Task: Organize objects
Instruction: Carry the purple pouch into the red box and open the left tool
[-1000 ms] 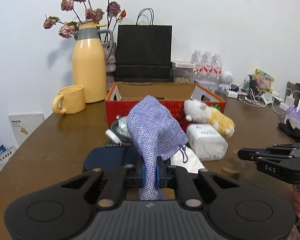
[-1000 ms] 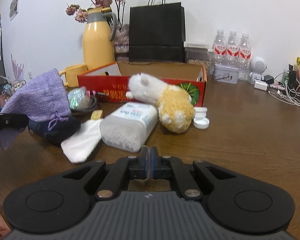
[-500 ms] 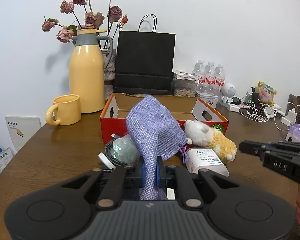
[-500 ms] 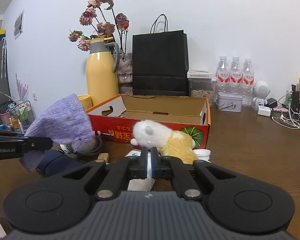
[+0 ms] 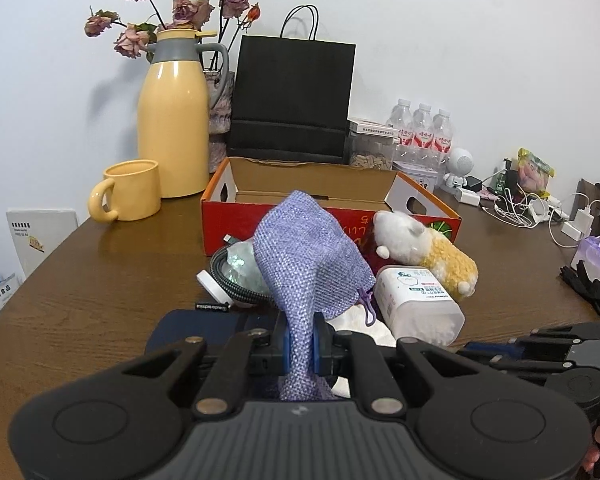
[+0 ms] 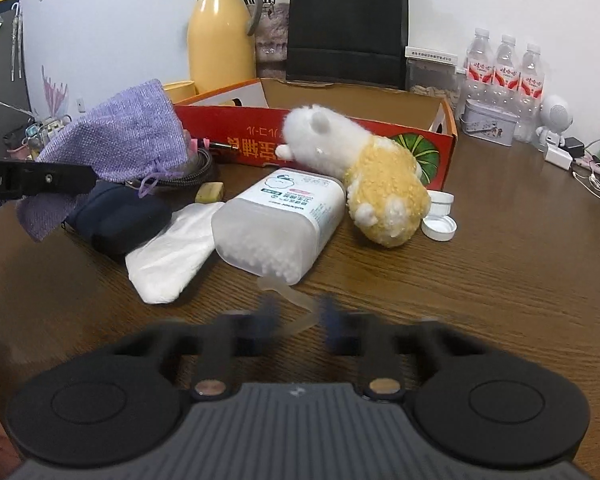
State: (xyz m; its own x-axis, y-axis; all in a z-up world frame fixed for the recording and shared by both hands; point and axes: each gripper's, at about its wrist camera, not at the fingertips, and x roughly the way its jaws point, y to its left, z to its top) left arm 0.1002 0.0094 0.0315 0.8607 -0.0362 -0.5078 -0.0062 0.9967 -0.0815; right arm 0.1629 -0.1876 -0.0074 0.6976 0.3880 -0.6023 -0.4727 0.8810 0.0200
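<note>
Cluttered brown wooden table (image 6: 500,264), white wall (image 5: 460,40)

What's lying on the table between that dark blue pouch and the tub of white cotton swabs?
A white plastic packet lies flat between the dark blue pouch and the swab tub, touching both. The right wrist view shows it best.

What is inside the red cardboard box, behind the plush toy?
The red cardboard box stands open. Only bare brown inner walls and part of its floor show, with nothing visible inside. The front wall, the purple pouch and the plush toy cover the near floor.
</note>
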